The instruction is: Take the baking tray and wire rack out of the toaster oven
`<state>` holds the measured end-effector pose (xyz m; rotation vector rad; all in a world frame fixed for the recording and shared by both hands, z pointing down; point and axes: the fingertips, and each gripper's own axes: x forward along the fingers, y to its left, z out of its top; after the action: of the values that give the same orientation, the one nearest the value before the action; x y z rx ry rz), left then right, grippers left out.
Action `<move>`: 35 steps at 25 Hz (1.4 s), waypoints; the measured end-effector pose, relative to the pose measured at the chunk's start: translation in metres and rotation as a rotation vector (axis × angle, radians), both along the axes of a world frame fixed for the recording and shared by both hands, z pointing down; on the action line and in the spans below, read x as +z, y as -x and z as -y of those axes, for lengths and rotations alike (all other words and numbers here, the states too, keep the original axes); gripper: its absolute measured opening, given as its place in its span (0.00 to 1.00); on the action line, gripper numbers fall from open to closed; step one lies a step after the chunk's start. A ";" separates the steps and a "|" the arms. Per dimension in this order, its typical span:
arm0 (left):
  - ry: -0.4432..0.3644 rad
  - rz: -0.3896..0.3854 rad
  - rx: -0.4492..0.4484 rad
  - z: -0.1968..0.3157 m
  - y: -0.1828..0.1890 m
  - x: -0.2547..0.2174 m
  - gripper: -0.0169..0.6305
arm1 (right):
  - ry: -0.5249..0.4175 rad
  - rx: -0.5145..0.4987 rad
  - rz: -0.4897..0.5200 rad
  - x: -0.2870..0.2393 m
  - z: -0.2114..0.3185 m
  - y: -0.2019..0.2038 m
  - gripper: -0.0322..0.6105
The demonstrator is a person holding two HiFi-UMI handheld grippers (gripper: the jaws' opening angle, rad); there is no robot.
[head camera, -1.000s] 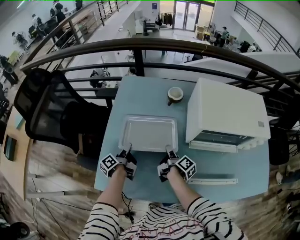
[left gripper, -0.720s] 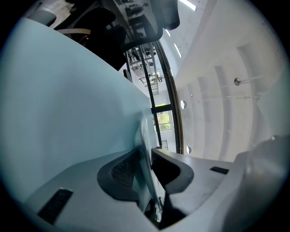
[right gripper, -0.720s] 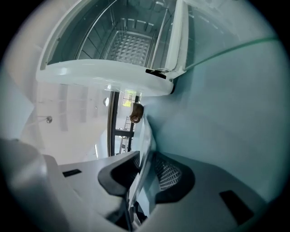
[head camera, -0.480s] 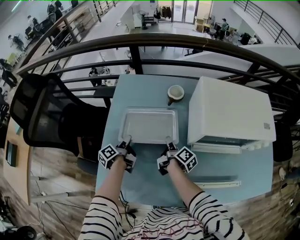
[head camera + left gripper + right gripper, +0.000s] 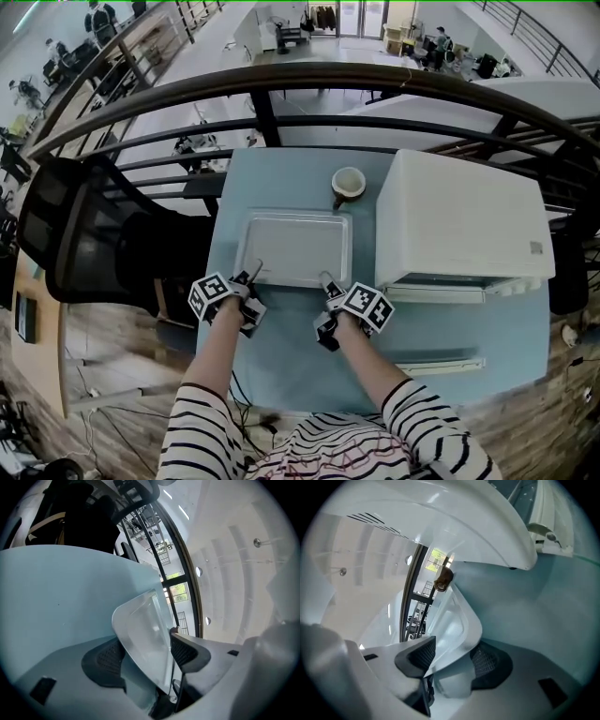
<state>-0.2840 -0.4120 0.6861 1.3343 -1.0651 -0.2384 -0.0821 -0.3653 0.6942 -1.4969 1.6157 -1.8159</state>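
The silver baking tray [image 5: 295, 246] lies flat on the light-blue table [image 5: 281, 361], left of the white toaster oven [image 5: 464, 220]. My left gripper [image 5: 251, 273] is at the tray's near left rim and my right gripper [image 5: 326, 279] at its near right rim. In the left gripper view the tray's rim [image 5: 145, 634] passes between the spread pads of the left gripper [image 5: 147, 653]. The right gripper view shows the tray's corner [image 5: 457, 623] likewise inside the right gripper [image 5: 452, 660]. Both sets of jaws have just been opening, with the rim still between them. No wire rack is visible.
The oven's door hangs open toward me, its handle bar [image 5: 436, 366] near the table's front edge. A cup [image 5: 349, 181] stands behind the tray. A black chair [image 5: 84, 234] is left of the table, and a dark railing [image 5: 300, 84] curves behind it.
Both grippers' jaws have spread apart around the tray's near rim. The hands and tray have shifted a little away from me and leftward; the tray now rests on the table.
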 end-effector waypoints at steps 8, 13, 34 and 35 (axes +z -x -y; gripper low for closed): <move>0.024 0.228 0.149 -0.006 0.018 -0.007 0.55 | 0.087 -0.246 -0.016 -0.003 -0.020 0.010 0.48; 0.026 0.230 0.170 -0.019 0.020 -0.009 0.55 | 0.104 -0.387 0.030 -0.005 -0.037 0.014 0.50; -0.389 0.513 0.198 -0.106 0.014 -0.106 0.55 | -0.214 -0.293 -0.194 -0.080 -0.142 -0.038 0.50; -0.417 0.533 0.214 -0.117 0.009 -0.112 0.55 | -0.230 -0.278 -0.230 -0.084 -0.150 -0.045 0.50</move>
<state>-0.2932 -0.2949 0.5745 1.9427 -1.3457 0.0698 -0.0367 -0.2149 0.6101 -1.4798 2.1558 -1.5606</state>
